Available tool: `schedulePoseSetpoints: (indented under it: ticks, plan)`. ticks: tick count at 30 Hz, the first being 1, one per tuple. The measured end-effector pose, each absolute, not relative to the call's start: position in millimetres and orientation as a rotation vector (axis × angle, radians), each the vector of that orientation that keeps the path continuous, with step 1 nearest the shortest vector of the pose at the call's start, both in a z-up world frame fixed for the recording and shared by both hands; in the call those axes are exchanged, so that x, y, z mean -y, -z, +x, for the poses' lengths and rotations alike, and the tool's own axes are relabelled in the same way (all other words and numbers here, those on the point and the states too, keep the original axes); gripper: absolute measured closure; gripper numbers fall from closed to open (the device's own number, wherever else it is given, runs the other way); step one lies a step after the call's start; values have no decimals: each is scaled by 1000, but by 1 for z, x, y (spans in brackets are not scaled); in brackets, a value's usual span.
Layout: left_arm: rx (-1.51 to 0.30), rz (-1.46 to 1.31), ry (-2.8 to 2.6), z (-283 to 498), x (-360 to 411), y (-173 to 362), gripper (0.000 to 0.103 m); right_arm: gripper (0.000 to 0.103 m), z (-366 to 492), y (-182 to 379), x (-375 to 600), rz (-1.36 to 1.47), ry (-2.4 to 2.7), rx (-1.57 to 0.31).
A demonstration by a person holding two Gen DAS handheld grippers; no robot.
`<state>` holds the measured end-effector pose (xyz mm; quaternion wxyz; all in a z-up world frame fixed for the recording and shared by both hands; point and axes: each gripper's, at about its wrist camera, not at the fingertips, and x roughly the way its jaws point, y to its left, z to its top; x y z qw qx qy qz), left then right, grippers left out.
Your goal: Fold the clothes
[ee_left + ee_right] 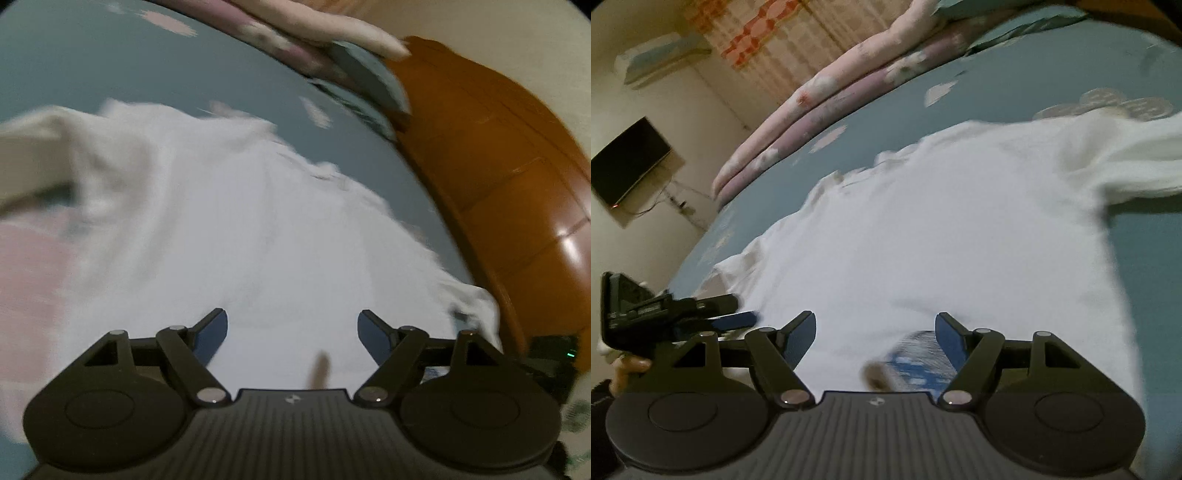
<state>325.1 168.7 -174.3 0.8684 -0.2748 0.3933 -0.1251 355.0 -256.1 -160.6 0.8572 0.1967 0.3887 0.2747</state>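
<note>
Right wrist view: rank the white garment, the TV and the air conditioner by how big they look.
1. White garment, by far the largest, though it lies nearest the camera.
2 and 3. TV and air conditioner look alike in size; both are far off on the wall, so I won't rank them.

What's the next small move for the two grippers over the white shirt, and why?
Probably lower both onto the near hem and close. The left gripper and right gripper stand open with nothing between their fingers, hovering over the white shirt, which lies spread on the blue bedsheet, a sleeve still out sideways.
</note>
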Motion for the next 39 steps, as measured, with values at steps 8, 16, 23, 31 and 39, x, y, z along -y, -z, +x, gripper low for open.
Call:
schedulePoseSetpoints:
  ticks: [8,16,23,31,39]
  plan:
    - [-765,-594,132,305,-206,175,25,28,352,165,308,483,-422,-773]
    - [-795,-291,12,285,-158,142,23,21,343,142,277,266,-331,-802]
    - [-863,71,178,248,-64,147,19,8,293,130,209,-74,-432,-794]
    - [-956,122,189,208,-41,168,14,0,255,166,183,-258,-458,-850]
    - [-1021,88,159,160,-52,168,12,0,235,161,194,-290,-448,-907]
